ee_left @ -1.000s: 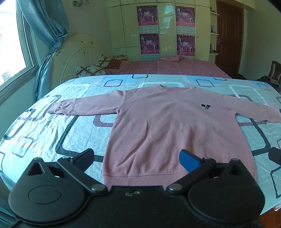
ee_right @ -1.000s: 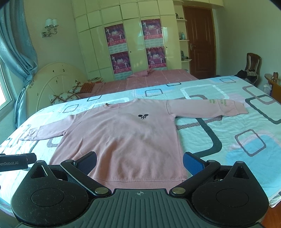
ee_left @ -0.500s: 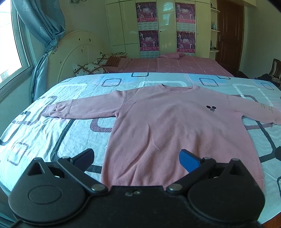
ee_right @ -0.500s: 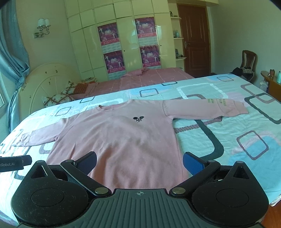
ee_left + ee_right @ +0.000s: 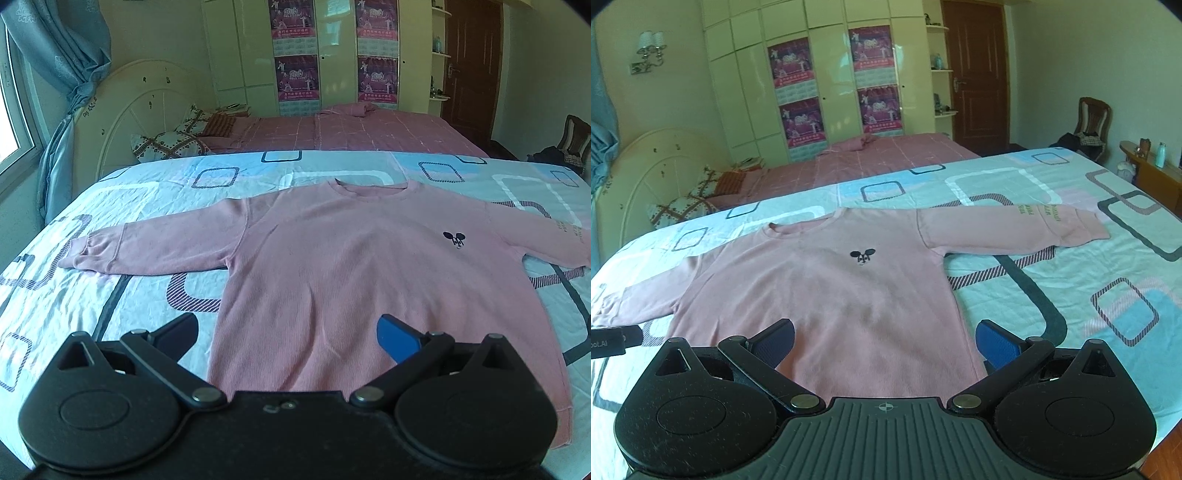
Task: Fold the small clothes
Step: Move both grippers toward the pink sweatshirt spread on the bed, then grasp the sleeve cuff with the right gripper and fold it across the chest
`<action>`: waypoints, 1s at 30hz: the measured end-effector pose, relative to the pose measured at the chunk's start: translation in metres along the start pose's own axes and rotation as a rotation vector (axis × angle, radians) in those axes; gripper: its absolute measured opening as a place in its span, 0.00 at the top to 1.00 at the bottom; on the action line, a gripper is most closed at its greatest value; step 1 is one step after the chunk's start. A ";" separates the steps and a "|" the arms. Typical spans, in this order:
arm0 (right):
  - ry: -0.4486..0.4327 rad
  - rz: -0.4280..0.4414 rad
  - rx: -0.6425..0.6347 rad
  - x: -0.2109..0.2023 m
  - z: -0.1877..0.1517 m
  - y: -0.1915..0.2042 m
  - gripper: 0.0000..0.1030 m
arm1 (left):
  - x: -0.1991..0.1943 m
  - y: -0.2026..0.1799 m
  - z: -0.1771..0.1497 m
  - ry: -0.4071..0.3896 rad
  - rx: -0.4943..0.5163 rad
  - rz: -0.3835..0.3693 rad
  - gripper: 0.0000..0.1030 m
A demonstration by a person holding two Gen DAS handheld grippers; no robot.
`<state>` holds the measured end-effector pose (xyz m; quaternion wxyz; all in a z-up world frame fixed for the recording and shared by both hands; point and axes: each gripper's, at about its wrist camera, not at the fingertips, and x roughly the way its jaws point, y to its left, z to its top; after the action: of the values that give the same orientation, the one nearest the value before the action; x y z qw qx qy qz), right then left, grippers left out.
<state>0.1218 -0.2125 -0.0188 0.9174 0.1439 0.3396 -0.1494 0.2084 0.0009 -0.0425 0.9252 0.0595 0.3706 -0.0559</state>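
Note:
A pink long-sleeved sweatshirt (image 5: pixel 332 266) (image 5: pixel 827 288) lies flat, front up, on the patterned bed sheet (image 5: pixel 92 295) (image 5: pixel 1071 295), both sleeves spread sideways. A small black mouse emblem (image 5: pixel 863 256) marks its chest. My left gripper (image 5: pixel 290 334) hovers open above the lower left part of the body, nothing between its fingers. My right gripper (image 5: pixel 884 341) is open too, above the lower right part near the hem. The hem itself is hidden behind both gripper bodies. The left gripper's edge (image 5: pixel 613 339) shows at the far left of the right wrist view.
A second bed with a pink cover (image 5: pixel 332 129) stands behind, with pillows (image 5: pixel 166 144) at a white headboard. A wardrobe with posters (image 5: pixel 831 81), a brown door (image 5: pixel 975 74), a chair (image 5: pixel 1089 118) and a side shelf (image 5: pixel 1148 170) line the room. Blue curtains (image 5: pixel 62 92) hang left.
Both grippers have moved forward over the sweatshirt and a little closer to it. The garment fills more of each view. Both stay open.

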 end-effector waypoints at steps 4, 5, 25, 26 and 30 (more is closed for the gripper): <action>0.003 -0.040 0.018 0.015 0.009 0.000 0.00 | 0.020 0.000 0.010 0.013 0.015 0.000 0.01; 0.004 -0.047 0.019 0.018 0.011 -0.002 0.00 | 0.024 -0.001 0.013 0.019 0.018 0.000 0.01; 0.065 -0.138 0.056 0.149 0.076 -0.141 0.00 | 0.128 -0.122 0.067 0.048 0.008 -0.064 0.01; 0.065 -0.146 0.057 0.155 0.080 -0.150 0.00 | 0.134 -0.130 0.069 0.049 0.009 -0.069 0.01; 0.063 -0.176 0.068 0.179 0.094 -0.189 0.00 | 0.153 -0.158 0.074 0.051 0.010 -0.082 0.01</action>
<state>0.2357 -0.4507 -0.1006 0.8842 0.1492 0.3743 -0.2364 0.3452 -0.1753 -0.1058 0.9121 0.0502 0.3959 -0.0941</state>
